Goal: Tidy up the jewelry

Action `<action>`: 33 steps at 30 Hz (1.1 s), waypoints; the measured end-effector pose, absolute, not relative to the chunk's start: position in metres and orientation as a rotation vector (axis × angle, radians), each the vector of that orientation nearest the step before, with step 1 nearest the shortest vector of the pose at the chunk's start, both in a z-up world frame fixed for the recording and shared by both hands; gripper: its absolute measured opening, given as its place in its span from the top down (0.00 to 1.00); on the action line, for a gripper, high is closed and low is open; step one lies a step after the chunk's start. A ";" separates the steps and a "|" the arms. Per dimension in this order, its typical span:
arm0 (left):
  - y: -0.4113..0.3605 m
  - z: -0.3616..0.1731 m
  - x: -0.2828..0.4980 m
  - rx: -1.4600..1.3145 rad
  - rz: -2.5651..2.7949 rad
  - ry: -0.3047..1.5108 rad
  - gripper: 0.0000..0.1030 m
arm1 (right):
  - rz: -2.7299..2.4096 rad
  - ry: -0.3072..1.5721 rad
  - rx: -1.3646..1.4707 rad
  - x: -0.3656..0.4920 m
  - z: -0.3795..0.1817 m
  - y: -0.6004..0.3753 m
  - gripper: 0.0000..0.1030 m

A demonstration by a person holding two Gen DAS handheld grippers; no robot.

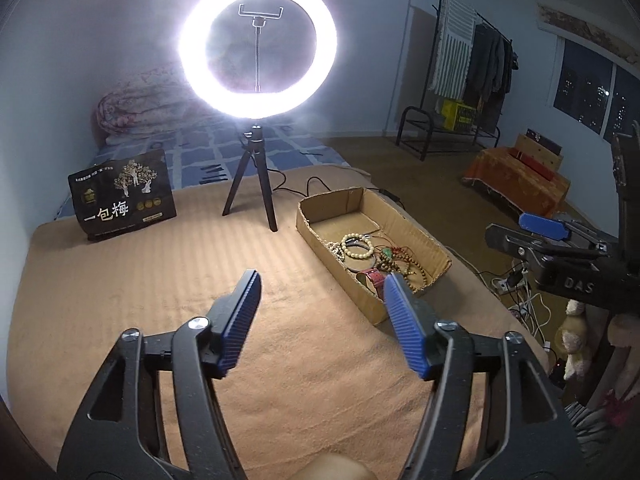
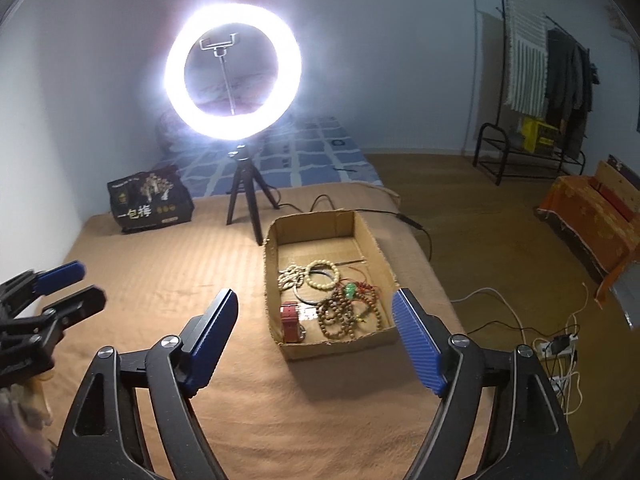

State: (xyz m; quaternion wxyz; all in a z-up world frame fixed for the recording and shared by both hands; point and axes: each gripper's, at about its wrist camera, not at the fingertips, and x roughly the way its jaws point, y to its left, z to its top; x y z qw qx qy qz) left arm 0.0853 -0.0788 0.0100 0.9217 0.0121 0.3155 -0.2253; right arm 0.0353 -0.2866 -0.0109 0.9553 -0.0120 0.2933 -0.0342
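Note:
An open cardboard box [image 2: 320, 224] lies on the tan blanket [image 2: 180, 272] with the jewelry inside. It holds a cream bead bracelet [image 2: 322, 275], a dark bangle [image 2: 304, 298], a red watch strap [image 2: 290, 316], brown bead strings [image 2: 340, 316] and a green bead [image 2: 351, 290]. My right gripper [image 2: 315, 296] hangs open above the box's near end, nothing between its blue pads. My left gripper [image 1: 324, 280] is open too, empty, over the blanket just left of the box [image 1: 352, 208]. Each gripper shows in the other view: the left gripper [image 2: 86, 283] and the right gripper [image 1: 514, 230].
A lit ring light on a black tripod [image 1: 252, 184] stands behind the box, its cable [image 2: 332, 200] trailing right. A black snack bag [image 1: 122, 198] stands at the back left. Off the blanket's right edge are a power strip [image 2: 558, 346] with cords, an orange-covered bench [image 2: 592, 216] and a clothes rack [image 2: 532, 80].

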 end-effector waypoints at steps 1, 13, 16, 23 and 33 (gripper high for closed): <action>-0.078 0.010 0.084 0.027 -0.465 0.646 0.27 | -0.077 0.595 -0.029 0.035 -0.011 -0.287 0.23; -0.087 0.013 0.059 0.133 -0.463 0.602 0.05 | -0.108 0.600 -0.053 0.029 -0.016 -0.289 0.23; -0.088 0.012 0.057 0.146 -0.448 0.595 0.03 | -0.111 0.609 -0.046 0.030 -0.017 -0.291 0.23; -0.090 0.009 0.058 0.179 -0.406 0.605 0.02 | -0.107 0.612 -0.061 0.031 -0.018 -0.286 0.23; -0.092 0.003 0.063 0.210 -0.359 0.623 0.01 | -0.107 0.616 -0.066 0.031 -0.020 -0.285 0.23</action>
